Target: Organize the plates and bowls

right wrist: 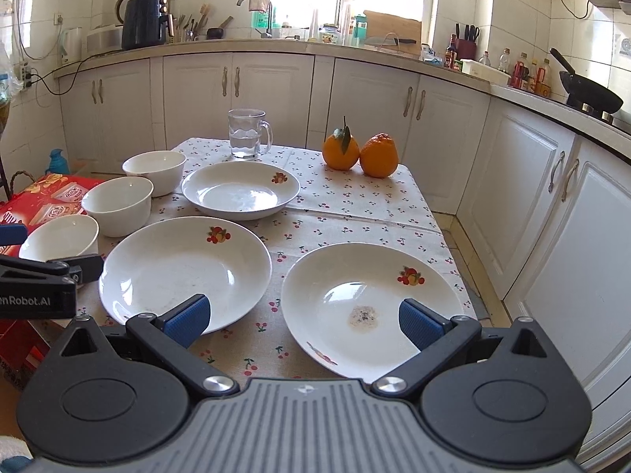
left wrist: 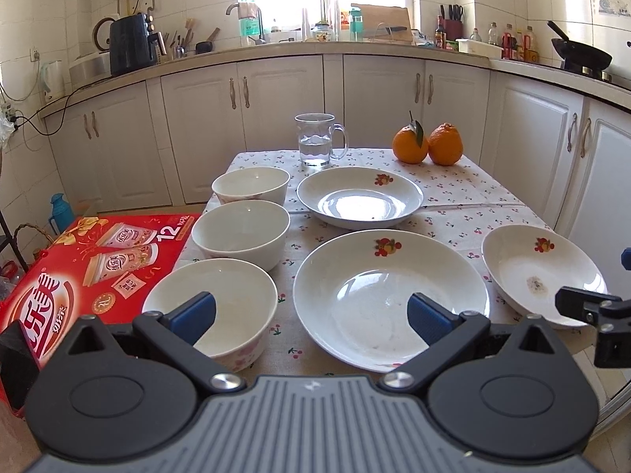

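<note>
Table (left wrist: 453, 197) with cherry-print cloth, small, in a kitchen. Red carton (left wrist: 90, 272) stands off its left edge.

Left column, near to far: three white bowls. Near bowl (left wrist: 221, 295) has pink flowers on its outer wall; middle bowl (left wrist: 240, 232) sits just behind it, far bowl (left wrist: 250, 187) behind that. All upright, each close to the next; contact cannot be told.

Left gripper (left wrist: 311, 315): jaws wide apart, holding nothing. One blue pad (left wrist: 195, 315) shows over the near bowl, the other over the near centre plate (left wrist: 390, 295); touching or hovering, cannot tell.

Centre: that plate, large, fruit motif on its far rim. Behind it a second plate (left wrist: 359, 197), same motif, apart from the first. Behind that a glass mug (left wrist: 315, 140) part full of water.

Right: third plate (right wrist: 370, 307), at the table's near right corner, a brown-grey stain in its well. Right gripper (right wrist: 301, 321) over this plate's near side, jaws wide apart, empty.

Far right corner: two oranges (right wrist: 359, 151) side by side, touching, one with a leaf.
</note>
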The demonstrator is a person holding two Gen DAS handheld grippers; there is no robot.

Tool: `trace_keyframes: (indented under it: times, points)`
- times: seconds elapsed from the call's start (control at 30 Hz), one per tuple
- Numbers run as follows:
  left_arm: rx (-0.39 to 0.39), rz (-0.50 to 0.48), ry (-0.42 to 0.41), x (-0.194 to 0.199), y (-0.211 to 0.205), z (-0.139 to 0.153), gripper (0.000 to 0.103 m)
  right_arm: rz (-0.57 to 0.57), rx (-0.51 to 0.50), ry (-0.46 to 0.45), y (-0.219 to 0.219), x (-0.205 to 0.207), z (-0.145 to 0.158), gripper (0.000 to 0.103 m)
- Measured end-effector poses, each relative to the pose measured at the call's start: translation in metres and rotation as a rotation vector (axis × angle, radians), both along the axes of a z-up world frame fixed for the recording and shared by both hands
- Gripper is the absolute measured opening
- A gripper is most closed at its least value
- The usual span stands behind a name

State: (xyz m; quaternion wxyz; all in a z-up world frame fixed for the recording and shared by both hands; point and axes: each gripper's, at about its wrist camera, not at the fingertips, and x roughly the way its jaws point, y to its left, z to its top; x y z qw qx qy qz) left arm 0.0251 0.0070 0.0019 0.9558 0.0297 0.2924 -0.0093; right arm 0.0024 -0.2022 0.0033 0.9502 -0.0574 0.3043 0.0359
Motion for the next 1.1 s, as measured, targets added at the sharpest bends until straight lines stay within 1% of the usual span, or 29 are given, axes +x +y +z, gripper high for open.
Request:
trace_keyframes:
  times: [0.1,0.2,0.27,0.4,0.5,0.6,0.73,0.9,1.03,1.1]
  points:
    - [-0.025,0.018,-0.001,0.007,0.004,-0.001,0.102,-0.009,-0.017,0.032,-0.016,0.005,-0.011,0.103]
    - [-0.075,0.0,0.004,0.016,0.01,-0.002,0.102,-0.039,-0.021,0.081,-0.035,0.008,-0.026,0.103]
    - [-0.088,-0.015,0.008,0.022,0.01,-0.004,0.102,-0.061,-0.026,0.115,-0.048,0.01,-0.039,0.103]
    - [-0.071,-0.051,0.006,0.032,0.002,-0.005,0.102,-0.063,-0.033,0.158,-0.063,0.015,-0.055,0.103]
    - [-0.086,-0.087,0.024,0.041,-0.005,-0.006,0.102,-0.048,-0.032,0.177,-0.07,0.02,-0.064,0.103]
    - [-0.099,-0.122,0.05,0.051,-0.013,-0.008,0.102,-0.033,-0.014,0.192,-0.075,0.027,-0.071,0.103]
    - [-0.083,-0.155,0.063,0.061,-0.024,-0.01,0.102,0.001,-0.008,0.213,-0.078,0.033,-0.079,0.103]
    - [-0.075,-0.207,0.086,0.071,-0.037,-0.011,0.102,0.047,0.001,0.218,-0.084,0.042,-0.084,0.103]
    - [-0.069,-0.247,0.107,0.081,-0.047,-0.012,0.102,0.083,0.032,0.22,-0.09,0.048,-0.086,0.103]
    - [-0.06,-0.268,0.117,0.085,-0.053,-0.013,0.102,0.088,0.071,0.235,-0.094,0.052,-0.088,0.103]
